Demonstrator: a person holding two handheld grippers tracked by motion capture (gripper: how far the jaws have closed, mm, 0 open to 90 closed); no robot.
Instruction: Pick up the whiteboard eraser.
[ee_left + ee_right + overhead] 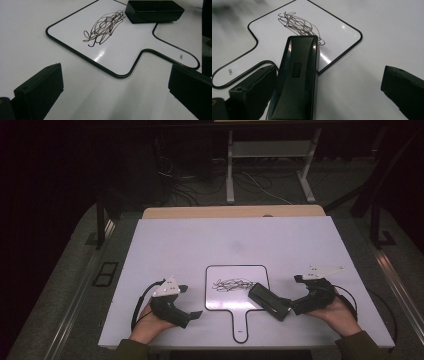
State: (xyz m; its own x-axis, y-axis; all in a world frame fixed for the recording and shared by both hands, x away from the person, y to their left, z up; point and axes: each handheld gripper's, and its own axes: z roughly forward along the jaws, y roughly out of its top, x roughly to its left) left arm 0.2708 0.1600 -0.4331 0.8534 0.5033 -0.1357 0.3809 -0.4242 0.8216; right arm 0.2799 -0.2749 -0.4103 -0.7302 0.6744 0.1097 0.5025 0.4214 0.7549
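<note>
A black eraser lies between the right gripper's wide-apart jaws, touching the left one. Its far end rests on the small whiteboard's edge, just beside the scribble.

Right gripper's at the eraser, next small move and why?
Probably close the right gripper on the black eraser: its jaws stand open, the eraser lies between them beside one jaw, ungripped, and the scribble on the paddle-shaped whiteboard is unwiped.

A white table carries a paddle-shaped whiteboard (scribbled on).
</note>
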